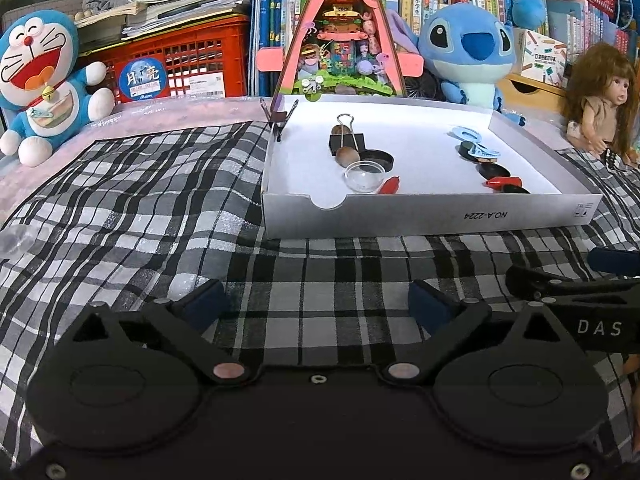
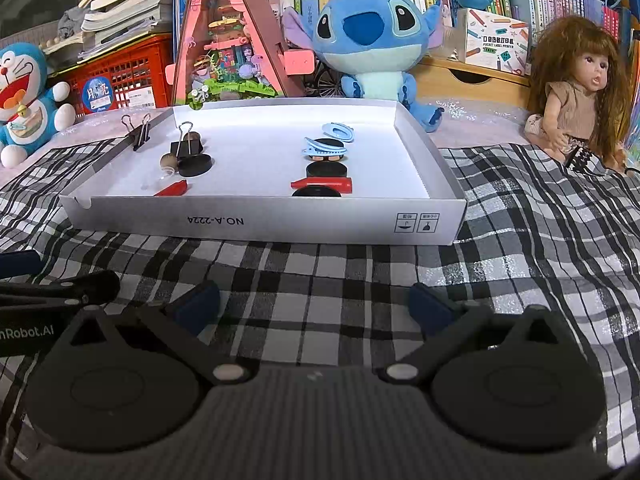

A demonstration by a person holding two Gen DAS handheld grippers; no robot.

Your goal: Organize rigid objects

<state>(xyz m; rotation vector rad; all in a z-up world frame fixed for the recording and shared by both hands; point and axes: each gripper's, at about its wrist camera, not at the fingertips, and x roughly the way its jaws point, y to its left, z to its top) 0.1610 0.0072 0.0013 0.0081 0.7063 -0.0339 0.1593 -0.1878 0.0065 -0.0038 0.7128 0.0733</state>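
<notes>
Both grippers hover low over the plaid cloth, short of the white tray. The left gripper and right gripper are spread wide and hold nothing. In the tray lie binder clips, black discs, red pieces and blue hair clips.
</notes>
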